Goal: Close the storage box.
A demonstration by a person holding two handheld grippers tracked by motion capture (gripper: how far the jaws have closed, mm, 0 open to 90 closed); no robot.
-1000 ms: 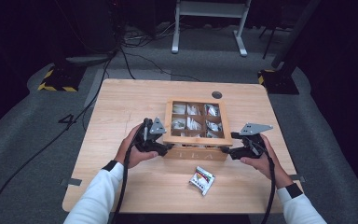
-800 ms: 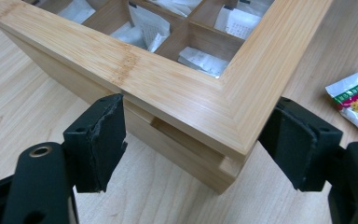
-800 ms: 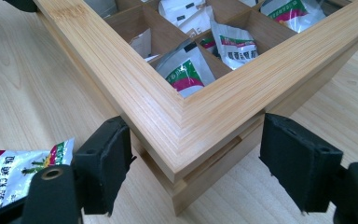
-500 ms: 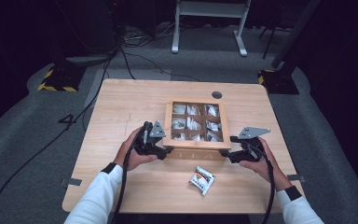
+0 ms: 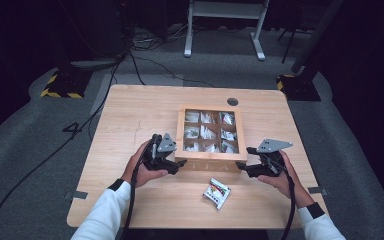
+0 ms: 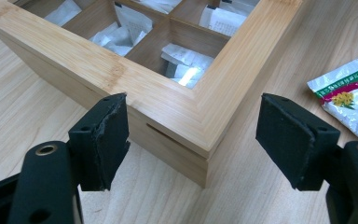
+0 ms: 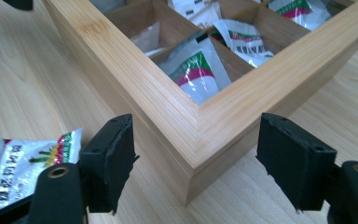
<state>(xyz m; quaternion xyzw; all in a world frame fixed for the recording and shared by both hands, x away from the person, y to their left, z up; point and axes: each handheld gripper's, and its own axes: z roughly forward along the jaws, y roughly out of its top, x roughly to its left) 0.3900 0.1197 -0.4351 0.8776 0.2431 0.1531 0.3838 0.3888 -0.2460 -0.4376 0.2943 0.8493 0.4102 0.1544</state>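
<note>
Your left gripper sits at the near-left corner of the wooden box, jaws spread wide apart with that corner poking up between them in the left gripper view, not clamped on anything. The box itself is on the worktop a bit right of the middle, closer to the far edge than the near one, with its compartments stuffed with little white packets. Just in front of the box, toward the near edge, there's a loose packet lying flat on the wood. Your right gripper is doing the mirror thing at the near-right corner, jaws also wide apart and straddling the corner without gripping it.
</note>
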